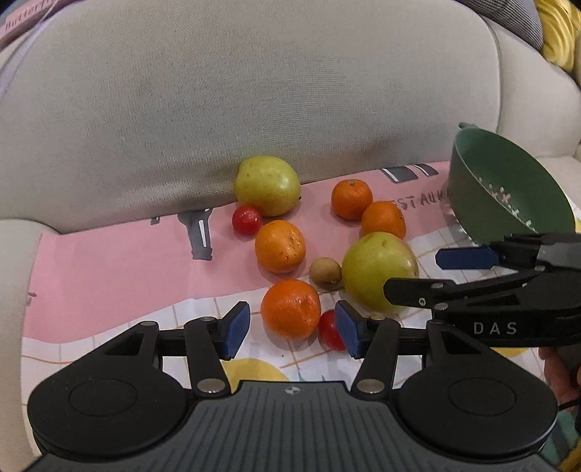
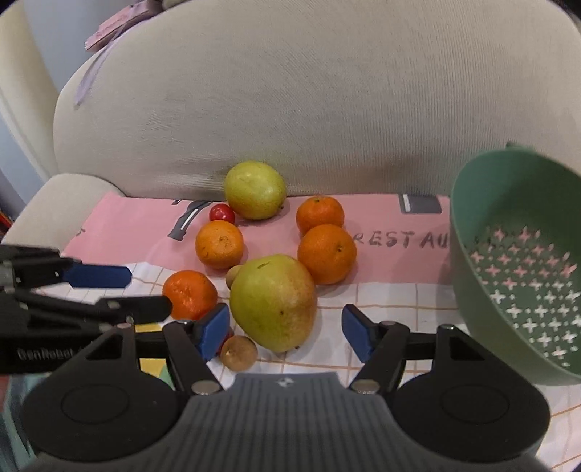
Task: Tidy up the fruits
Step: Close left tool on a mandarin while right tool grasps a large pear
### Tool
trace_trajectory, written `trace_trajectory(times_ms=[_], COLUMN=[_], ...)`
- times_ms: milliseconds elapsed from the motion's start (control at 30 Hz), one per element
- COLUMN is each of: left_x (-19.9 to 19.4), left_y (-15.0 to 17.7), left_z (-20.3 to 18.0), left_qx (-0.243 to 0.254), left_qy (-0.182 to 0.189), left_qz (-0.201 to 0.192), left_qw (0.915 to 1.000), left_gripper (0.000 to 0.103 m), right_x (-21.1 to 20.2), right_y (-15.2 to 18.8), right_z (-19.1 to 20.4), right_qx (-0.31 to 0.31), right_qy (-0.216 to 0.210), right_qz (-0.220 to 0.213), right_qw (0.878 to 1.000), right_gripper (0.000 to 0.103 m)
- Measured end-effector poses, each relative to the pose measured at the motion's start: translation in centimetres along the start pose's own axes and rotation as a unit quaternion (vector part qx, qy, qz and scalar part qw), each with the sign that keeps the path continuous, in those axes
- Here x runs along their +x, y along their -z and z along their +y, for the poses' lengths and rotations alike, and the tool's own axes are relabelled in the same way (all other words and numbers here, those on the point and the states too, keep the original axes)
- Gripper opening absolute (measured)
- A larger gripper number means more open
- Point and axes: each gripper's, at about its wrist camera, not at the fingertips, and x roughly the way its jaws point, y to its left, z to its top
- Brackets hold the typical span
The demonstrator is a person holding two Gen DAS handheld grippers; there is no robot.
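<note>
Fruits lie on a pink printed cloth [image 1: 109, 268] over a sofa seat. My left gripper [image 1: 292, 328] is open, its blue pads either side of the nearest orange [image 1: 290, 308], with a small red fruit [image 1: 329, 331] by its right pad. My right gripper [image 2: 287, 330] is open around the near green pear [image 2: 272, 301]; in the left wrist view it [image 1: 417, 274] comes in from the right. Other oranges [image 2: 219, 244] [image 2: 326, 253] [image 2: 319, 215], a second pear [image 2: 254, 189], a far red fruit [image 2: 222, 212] and small brown fruits [image 2: 238, 352] lie around. A green colander [image 2: 515, 261] stands tilted at right.
The beige sofa backrest [image 1: 254, 90] rises right behind the fruit. The sofa arm [image 2: 54, 203] is at the left. A yellow cushion [image 1: 559, 32] shows at the far upper right. The left gripper [image 2: 116, 290] crosses in from the left in the right wrist view.
</note>
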Motion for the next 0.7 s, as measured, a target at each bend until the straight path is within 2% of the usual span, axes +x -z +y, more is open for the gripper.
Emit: trace_trajectory(times_ms=[133, 333, 500, 700], left_x=[1.3, 2.6, 3.3, 3.7], left_y=[-0.2, 0.1, 0.3, 0.4], left_z=[1.4, 2.0, 2.7, 3.0], left_qx=[-0.045, -0.052, -0.083, -0.104], left_qy=[0.018, 0.042, 0.053, 0.060], left_qz=[0.007, 0.017, 0.020, 0.016], left_qw=[0.9988, 0.9976, 0.9950, 0.9926], left_gripper=[0.062, 0.062, 0.052, 0.050], right_x=[1.1, 2.2, 3.2, 4.1], right_y=[-0.4, -0.8, -0.8, -0.9], right_z=[-0.4, -1.6, -1.7, -1.2], right_qx=[0.012, 0.059, 0.084, 0.084], right_qy=[-0.005, -0.052, -0.058, -0.056], right_qz=[0.007, 0.022, 0.034, 0.037], right_qw=[1.000, 0.997, 0.994, 0.994], right_gripper=[0.066, 0.066, 0.066, 0.062])
